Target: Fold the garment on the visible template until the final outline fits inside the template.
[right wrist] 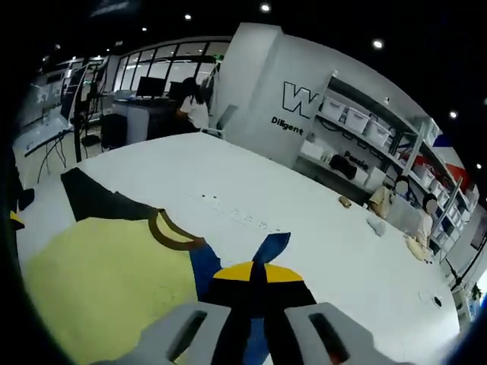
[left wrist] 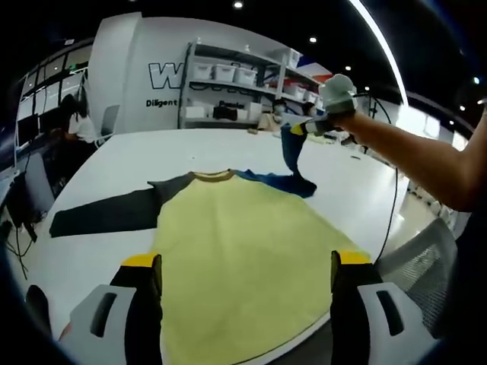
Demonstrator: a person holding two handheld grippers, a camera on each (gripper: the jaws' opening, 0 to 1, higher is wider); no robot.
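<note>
A shirt with a yellow body (left wrist: 243,251), a brown collar (left wrist: 213,176) and dark sleeves lies flat on the white table (left wrist: 152,152). Its black sleeve (left wrist: 106,213) stretches out to the left. My right gripper (left wrist: 316,128), held by a person's arm, is shut on the blue sleeve (left wrist: 293,156) and lifts it above the table. In the right gripper view the closed jaws (right wrist: 255,275) pinch the blue sleeve (right wrist: 270,247), whose end sticks up past them, beside the yellow body (right wrist: 99,281). My left gripper (left wrist: 247,281) stands open above the shirt's near hem.
Shelves with white bins (left wrist: 228,84) line the back wall. A person sits at a desk (left wrist: 76,125) at far left. A mesh chair (left wrist: 426,258) stands at the table's right edge, and a cable (left wrist: 392,213) hangs there. Small items (right wrist: 346,201) lie on the far table.
</note>
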